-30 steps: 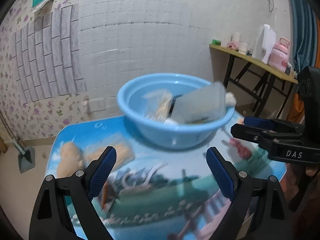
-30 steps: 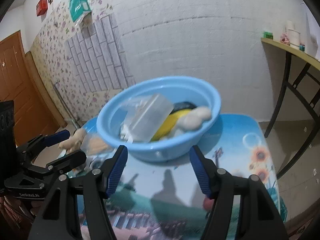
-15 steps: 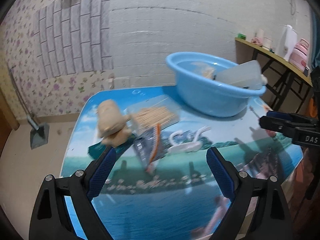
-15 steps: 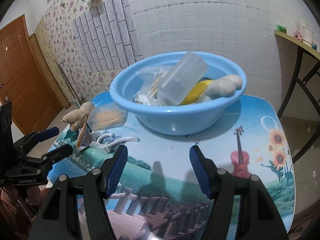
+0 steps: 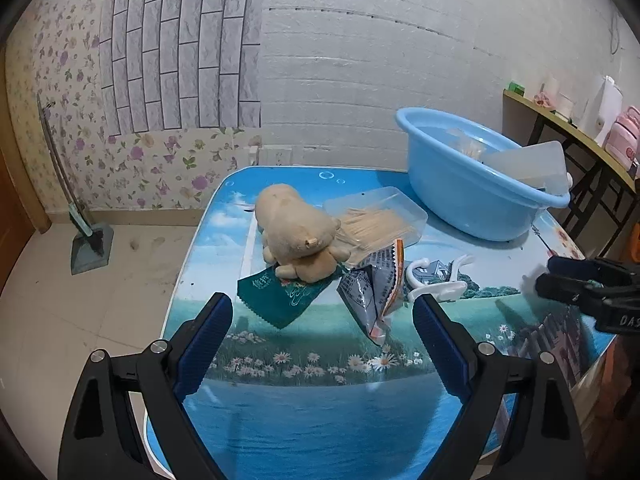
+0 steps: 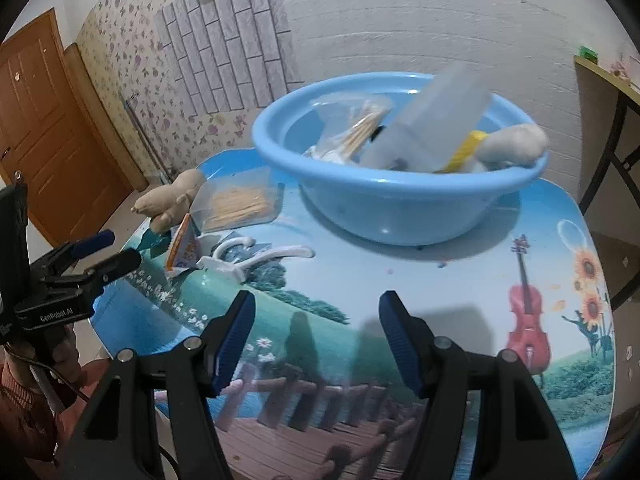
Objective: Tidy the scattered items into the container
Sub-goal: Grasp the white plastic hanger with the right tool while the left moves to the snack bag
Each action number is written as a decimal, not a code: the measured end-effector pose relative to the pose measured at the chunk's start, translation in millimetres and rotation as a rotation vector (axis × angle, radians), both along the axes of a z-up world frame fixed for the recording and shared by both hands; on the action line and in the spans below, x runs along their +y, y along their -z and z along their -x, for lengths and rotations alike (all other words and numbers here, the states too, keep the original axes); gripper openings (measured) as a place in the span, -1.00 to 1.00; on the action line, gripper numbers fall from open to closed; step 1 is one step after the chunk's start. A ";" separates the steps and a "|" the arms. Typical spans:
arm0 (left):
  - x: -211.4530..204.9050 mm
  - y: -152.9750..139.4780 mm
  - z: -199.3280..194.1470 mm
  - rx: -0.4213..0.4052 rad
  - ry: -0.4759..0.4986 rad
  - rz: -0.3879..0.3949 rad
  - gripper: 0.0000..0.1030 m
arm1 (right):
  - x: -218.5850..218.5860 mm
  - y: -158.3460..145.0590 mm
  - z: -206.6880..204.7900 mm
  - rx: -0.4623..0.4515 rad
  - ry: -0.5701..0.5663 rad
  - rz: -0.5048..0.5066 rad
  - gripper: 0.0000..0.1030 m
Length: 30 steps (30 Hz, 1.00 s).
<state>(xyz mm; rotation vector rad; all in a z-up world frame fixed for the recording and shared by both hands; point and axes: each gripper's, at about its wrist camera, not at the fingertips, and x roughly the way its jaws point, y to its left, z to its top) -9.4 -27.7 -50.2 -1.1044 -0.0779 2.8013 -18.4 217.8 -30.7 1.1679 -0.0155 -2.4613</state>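
White brick wall, picture-printed table, blue basin at back, both tools spread, empty.

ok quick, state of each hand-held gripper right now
left hand-held gripper: open, holding nothing, above the table near the plush toy.
right hand-held gripper: open, holding nothing, in front of the basin.

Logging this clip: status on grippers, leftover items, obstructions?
Left gripper open, empty. Right gripper open, empty. Plush toy, packets, white hooks outside blue basin. Nothing blocking.
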 end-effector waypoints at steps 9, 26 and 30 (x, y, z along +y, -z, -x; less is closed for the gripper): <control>23.7 9.1 11.0 -0.013 0.128 0.013 0.55 | -42.7 13.3 3.5 -0.033 -0.072 -0.027 0.25; 32.6 30.8 35.4 -0.099 0.184 -0.009 -0.11 | -82.2 28.7 25.6 -0.069 -0.144 -0.040 -0.01; 30.8 31.9 35.2 -0.105 0.193 -0.027 -0.24 | -88.4 31.1 29.8 -0.073 -0.147 -0.043 -0.01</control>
